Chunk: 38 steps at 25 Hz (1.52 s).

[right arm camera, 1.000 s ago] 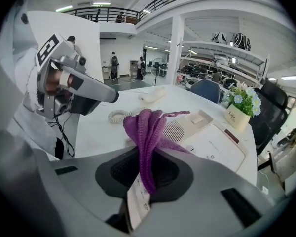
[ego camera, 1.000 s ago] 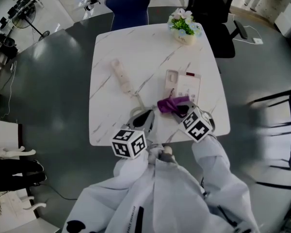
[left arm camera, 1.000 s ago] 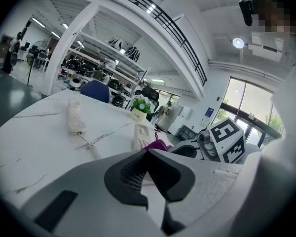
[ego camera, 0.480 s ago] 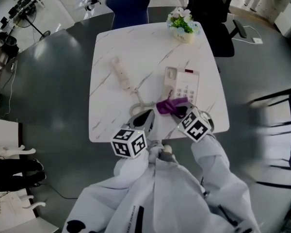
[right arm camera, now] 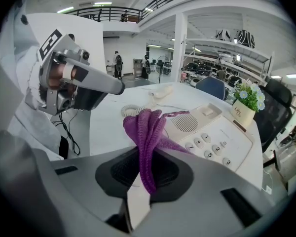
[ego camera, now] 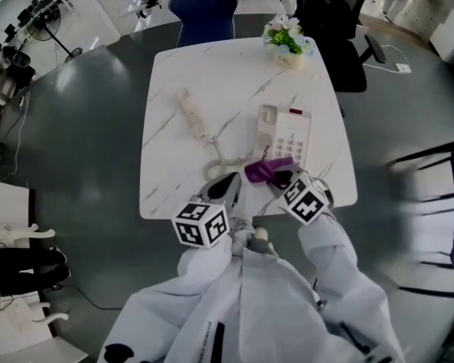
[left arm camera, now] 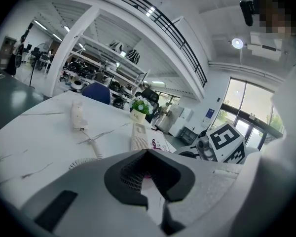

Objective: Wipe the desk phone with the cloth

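Observation:
The beige desk phone base (ego camera: 285,134) lies on the white marble table (ego camera: 181,180). Its handset (ego camera: 191,114) lies off the cradle to the left, joined by a coiled cord (ego camera: 221,159). My right gripper (ego camera: 285,177) is shut on a purple knitted cloth (ego camera: 265,169) at the phone's near end. In the right gripper view the cloth (right arm camera: 146,127) stands bunched up out of the jaws, in front of the keypad (right arm camera: 213,149). My left gripper (ego camera: 224,187) hovers near the table's front edge beside the cord, shut and holding nothing (left arm camera: 149,154).
A small potted plant (ego camera: 287,41) stands at the table's far edge. A blue chair (ego camera: 203,6) and a black office chair (ego camera: 334,29) stand behind the table. Grey floor surrounds it, with a metal chair frame (ego camera: 439,203) at right.
My right gripper and the cloth have slid slightly toward the phone's near end. The left gripper has hardly moved.

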Available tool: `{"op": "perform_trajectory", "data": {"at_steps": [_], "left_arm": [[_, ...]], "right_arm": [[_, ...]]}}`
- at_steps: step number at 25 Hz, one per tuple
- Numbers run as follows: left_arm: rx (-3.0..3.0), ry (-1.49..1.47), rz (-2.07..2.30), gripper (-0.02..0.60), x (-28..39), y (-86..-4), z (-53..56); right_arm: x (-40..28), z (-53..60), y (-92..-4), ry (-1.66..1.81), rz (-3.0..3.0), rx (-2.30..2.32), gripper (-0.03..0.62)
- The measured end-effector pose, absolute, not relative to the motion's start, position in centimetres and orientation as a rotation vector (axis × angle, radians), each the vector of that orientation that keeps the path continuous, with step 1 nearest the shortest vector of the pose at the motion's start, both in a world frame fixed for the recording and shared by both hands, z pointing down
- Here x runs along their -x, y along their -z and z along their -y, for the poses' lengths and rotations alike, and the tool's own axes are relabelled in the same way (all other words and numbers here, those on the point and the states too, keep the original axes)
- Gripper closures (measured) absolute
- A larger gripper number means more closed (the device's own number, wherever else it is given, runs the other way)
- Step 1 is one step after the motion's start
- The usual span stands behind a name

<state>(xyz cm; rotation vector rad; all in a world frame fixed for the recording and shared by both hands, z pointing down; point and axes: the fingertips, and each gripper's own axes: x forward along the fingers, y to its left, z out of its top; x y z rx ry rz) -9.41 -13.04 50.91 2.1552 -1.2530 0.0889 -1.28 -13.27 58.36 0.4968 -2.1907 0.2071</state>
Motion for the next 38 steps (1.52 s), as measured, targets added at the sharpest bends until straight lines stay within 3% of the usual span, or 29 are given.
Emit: {"op": "perform_trajectory", "data": {"at_steps": [18, 38], "left_arm": [[-2.2, -0.059, 1.294, 0.584, 9.1, -48.8, 11.9], [-2.463, -0.027, 1.336, 0.584, 8.6, -40.9, 12.9]], "right_arm": [[0.1, 12.3, -56.5, -0.399, 2.358, -0.614, 0.553], [-3.6, 14.0, -45.8, -0.56, 2.754, -0.968, 0.554]]}}
